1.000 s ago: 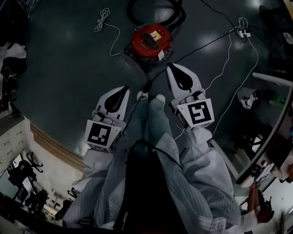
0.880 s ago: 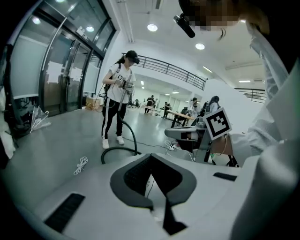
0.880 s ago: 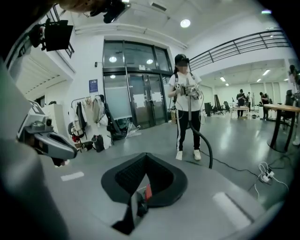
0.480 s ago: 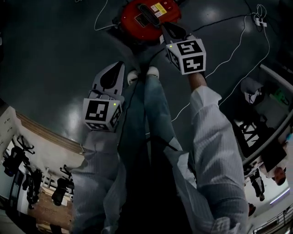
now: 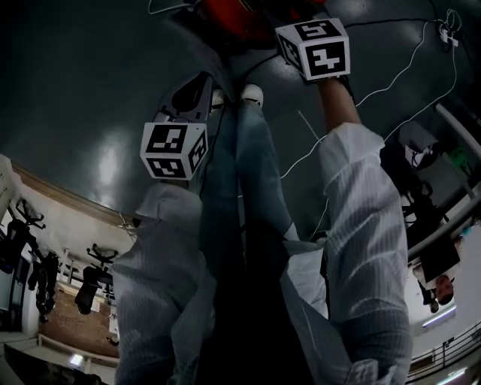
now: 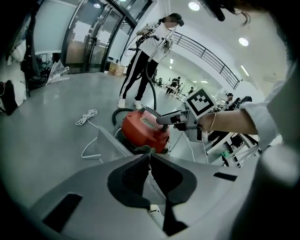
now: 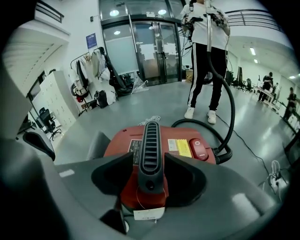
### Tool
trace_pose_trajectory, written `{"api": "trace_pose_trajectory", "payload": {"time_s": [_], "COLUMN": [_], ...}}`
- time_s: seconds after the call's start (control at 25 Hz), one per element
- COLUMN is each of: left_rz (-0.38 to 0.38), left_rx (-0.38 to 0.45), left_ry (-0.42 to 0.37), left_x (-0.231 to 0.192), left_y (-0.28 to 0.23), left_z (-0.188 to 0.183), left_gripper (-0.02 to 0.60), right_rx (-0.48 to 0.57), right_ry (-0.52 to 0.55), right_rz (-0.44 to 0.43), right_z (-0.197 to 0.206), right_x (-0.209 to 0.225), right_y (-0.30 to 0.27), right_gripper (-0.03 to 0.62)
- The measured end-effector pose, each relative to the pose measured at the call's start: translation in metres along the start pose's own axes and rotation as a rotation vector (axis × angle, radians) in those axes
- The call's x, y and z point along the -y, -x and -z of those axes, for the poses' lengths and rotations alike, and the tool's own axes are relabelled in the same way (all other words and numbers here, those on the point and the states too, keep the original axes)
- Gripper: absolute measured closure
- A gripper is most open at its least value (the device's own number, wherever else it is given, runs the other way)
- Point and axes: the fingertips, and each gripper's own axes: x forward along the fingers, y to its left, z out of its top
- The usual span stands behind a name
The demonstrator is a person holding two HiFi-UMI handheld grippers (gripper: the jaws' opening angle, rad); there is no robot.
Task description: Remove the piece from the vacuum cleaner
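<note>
The red canister vacuum cleaner (image 7: 119, 140) sits on the grey floor, cut off by the top edge of the head view (image 5: 240, 13). A dark grey ribbed handle (image 7: 151, 136) runs along its top. My right gripper (image 7: 149, 157) has just been opening its jaws; they now stand open on either side of that handle. In the left gripper view the right gripper (image 6: 161, 121) hovers over the vacuum cleaner (image 6: 140, 131). My left gripper (image 6: 150, 155) is shut and empty, short of the canister (image 5: 204, 83).
A black hose (image 7: 226, 117) runs from the canister's back to a standing person (image 7: 206, 51). A grey flat piece (image 6: 110, 140) leans at the canister's left. White cables (image 6: 86, 117) lie on the floor. My shoes (image 5: 252, 93) stand just before the vacuum.
The right gripper has travelled up the picture onto the vacuum's top. The left gripper has come closer to the vacuum. The vacuum has slid to the picture's top edge.
</note>
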Motion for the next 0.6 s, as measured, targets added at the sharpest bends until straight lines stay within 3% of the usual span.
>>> {"api": "trace_pose_trajectory", "payload": {"time_s": [0.2,0.48,0.6], "left_rz": [-0.013,-0.009,-0.028], "left_rx": [-0.077,-0.23,-0.312], "left_ry": [0.012,0.152,0.239], "left_x": [-0.01,-0.014,-0.02], "left_y": [-0.021,-0.064,-0.08], "left_z": [0.024,0.066,0.09], "left_gripper": [0.558,0.322,0.264], "right_rx": [-0.04,-0.038,-0.033], "right_ry": [0.022,0.007,0.001], "right_rz": [0.04,0.039,0.035], "right_z": [0.005,0.007,0.006], "right_x": [0.006,0.008,0.007], "right_y": [-0.01,-0.009,-0.011], "right_gripper": [0.444,0.444,0.444]}}
